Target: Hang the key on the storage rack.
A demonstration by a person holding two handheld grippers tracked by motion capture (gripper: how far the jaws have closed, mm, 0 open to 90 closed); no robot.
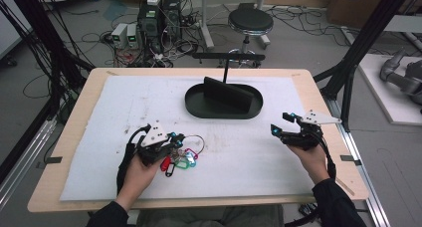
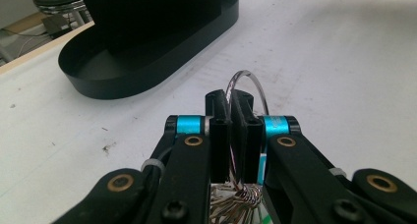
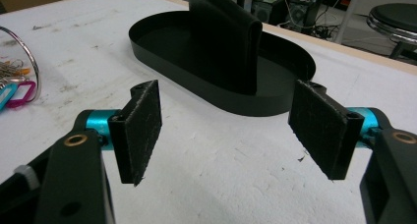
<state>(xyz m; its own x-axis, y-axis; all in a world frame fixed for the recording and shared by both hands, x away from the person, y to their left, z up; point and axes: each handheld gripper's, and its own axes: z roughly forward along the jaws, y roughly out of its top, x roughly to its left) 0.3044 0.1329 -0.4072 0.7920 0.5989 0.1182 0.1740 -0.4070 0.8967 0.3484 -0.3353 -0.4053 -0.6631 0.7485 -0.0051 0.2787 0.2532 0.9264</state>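
A large metal key ring [image 1: 197, 141] with several keys and coloured tags [image 1: 180, 160] lies on the white mat at front left. My left gripper [image 1: 175, 137] is shut on the key ring [image 2: 246, 86], whose wire loop rises between the closed pads, with the keys bunched under the jaws. My right gripper [image 1: 281, 123] hovers at the right of the mat, open, its two pads [image 3: 142, 128] wide apart with nothing between them. A black oval tray [image 1: 196, 106] with an upright black stand [image 1: 226, 92] sits at the mat's middle back; the tray [image 3: 162, 54] lies ahead of the right gripper.
The white mat [image 1: 124, 112] covers a wooden table [image 1: 79, 95]. Behind the table stand a black stool [image 1: 250, 22], electronics boxes [image 1: 159, 18] and loose cables on the floor. A black frame post [image 1: 366, 38] rises at the right.
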